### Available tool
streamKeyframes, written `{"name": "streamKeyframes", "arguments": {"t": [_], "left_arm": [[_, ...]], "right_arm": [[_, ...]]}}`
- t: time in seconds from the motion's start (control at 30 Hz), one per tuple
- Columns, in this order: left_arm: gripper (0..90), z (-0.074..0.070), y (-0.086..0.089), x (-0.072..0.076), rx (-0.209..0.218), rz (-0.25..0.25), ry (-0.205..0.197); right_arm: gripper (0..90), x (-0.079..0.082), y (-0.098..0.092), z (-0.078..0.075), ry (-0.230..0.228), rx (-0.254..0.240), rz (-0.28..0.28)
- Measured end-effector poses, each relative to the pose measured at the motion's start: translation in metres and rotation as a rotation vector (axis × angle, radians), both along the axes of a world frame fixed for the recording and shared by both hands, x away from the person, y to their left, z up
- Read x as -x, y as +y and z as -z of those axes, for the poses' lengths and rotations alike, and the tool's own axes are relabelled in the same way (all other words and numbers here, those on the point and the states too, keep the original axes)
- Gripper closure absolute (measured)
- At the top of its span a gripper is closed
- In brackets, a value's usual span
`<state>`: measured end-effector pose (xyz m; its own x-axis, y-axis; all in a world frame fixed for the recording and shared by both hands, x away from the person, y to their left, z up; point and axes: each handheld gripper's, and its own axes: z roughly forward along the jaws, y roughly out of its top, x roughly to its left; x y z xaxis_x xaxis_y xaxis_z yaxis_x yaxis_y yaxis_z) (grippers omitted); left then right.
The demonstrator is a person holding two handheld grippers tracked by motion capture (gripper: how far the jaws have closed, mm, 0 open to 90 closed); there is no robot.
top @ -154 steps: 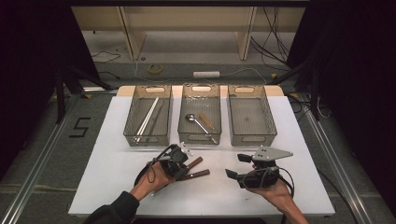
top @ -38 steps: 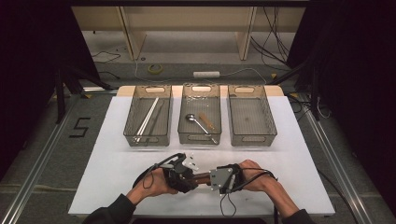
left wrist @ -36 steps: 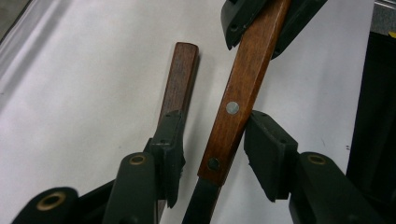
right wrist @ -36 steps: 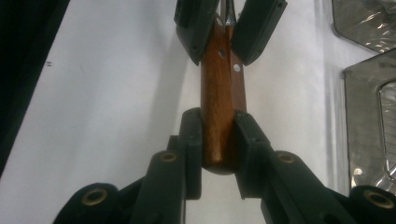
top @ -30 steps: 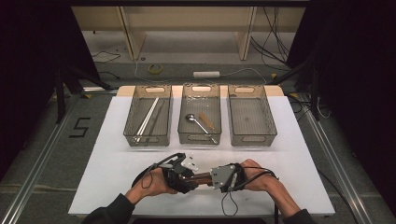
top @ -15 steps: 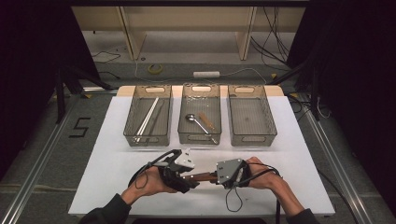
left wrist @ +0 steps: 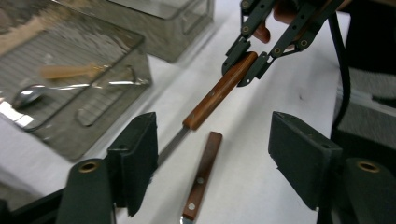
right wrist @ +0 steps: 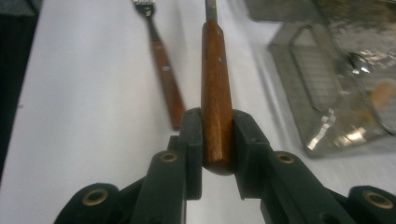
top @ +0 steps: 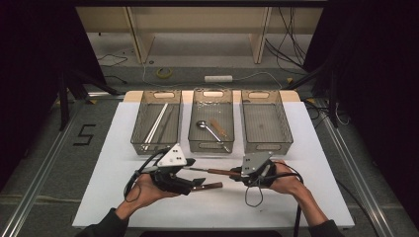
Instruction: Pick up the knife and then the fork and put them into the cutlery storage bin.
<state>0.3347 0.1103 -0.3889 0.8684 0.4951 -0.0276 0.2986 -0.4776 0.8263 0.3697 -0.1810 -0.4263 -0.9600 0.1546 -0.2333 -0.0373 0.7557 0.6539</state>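
Knife (right wrist: 216, 88) | handle clamped in right gripper (right wrist: 217, 140) jaws | left gripper (left wrist: 212, 158) jaws just opening, apart, blade between them

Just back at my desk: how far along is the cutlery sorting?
Done: chopsticks lie in the left basket and a spoon in the middle basket; the right basket holds nothing. In hand: the right gripper clamps a wooden-handled utensil; the left gripper has just been opening, with the utensil's metal end loose between its jaws. Left: that utensil and the fork on the table need a basket.
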Motion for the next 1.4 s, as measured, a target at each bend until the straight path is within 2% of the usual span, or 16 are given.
{"name": "streamKeyframes", "arguments": {"t": [0.1,0.17,0.3,0.47,0.63,0.73,0.9,0.93,1.13,1.23,1.4], "left_arm": [[28.7,0.003,0.012,-0.002,0.036,-0.068,-0.007],[27.7,0.004,0.019,-0.003,0.060,-0.102,-0.002],[25.2,0.008,0.030,-0.004,0.082,-0.157,0.014],[23.3,0.014,0.035,-0.005,0.078,-0.187,0.035],[21.3,0.021,0.037,-0.007,0.083,-0.215,0.043],[20.2,0.023,0.039,-0.008,0.086,-0.226,0.054],[19.3,0.027,0.040,-0.009,0.071,-0.234,0.063],[19.2,0.028,0.040,-0.009,0.072,-0.235,0.066],[18.9,0.030,0.042,-0.010,0.068,-0.241,0.074],[18.7,0.031,0.041,-0.010,0.066,-0.243,0.075],[18.6,0.032,0.041,-0.010,0.057,-0.241,0.081]], "right_arm": [[76.7,-0.005,-0.007,-0.003,0.005,-0.032,0.057],[76.7,-0.009,-0.011,-0.006,0.000,-0.052,0.115],[76.7,-0.016,-0.021,-0.011,-0.012,-0.089,0.225],[76.7,-0.029,-0.043,-0.022,-0.024,-0.166,0.405],[76.7,-0.043,-0.067,-0.033,-0.043,-0.214,0.573],[76.7,-0.052,-0.078,-0.036,-0.054,-0.229,0.633],[76.7,-0.065,-0.087,-0.038,-0.076,-0.224,0.738],[76.7,-0.068,-0.089,-0.038,-0.069,-0.230,0.760],[76.6,-0.082,-0.089,-0.037,-0.061,-0.192,0.866],[76.6,-0.087,-0.089,-0.036,-0.057,-0.172,0.901],[76.6,-0.093,-0.086,-0.033,-0.055,-0.147,0.928]]}}
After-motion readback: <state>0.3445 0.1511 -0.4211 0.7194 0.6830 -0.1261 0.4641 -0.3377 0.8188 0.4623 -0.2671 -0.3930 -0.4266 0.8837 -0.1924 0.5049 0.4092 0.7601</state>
